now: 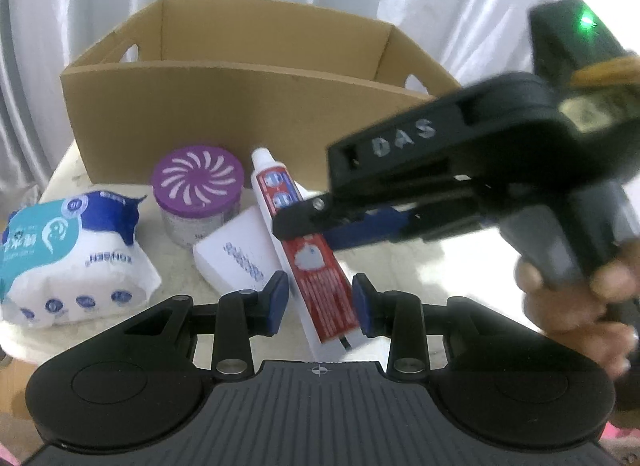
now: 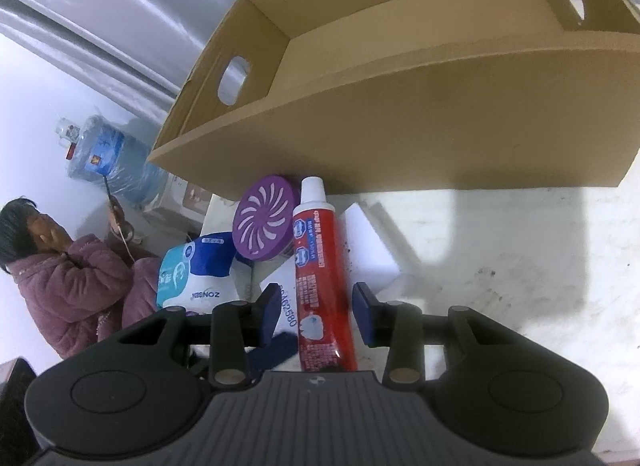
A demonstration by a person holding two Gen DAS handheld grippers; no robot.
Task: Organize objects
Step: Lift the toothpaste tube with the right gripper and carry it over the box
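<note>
In front of the cardboard box (image 2: 400, 113), the right gripper (image 2: 320, 316) straddles a toothpaste tube (image 2: 320, 266) with jaws wide — ready to grasp it — while the left gripper (image 1: 320, 304) waits open nearby.

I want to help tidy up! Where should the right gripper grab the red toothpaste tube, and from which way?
Probably across the flat red middle of the toothpaste tube, coming from above along its length, fingers on its two long sides. It lies flat, cap toward the cardboard box, and already sits between the open right gripper fingers. The white box hugs one side, so squeeze gently.
</note>
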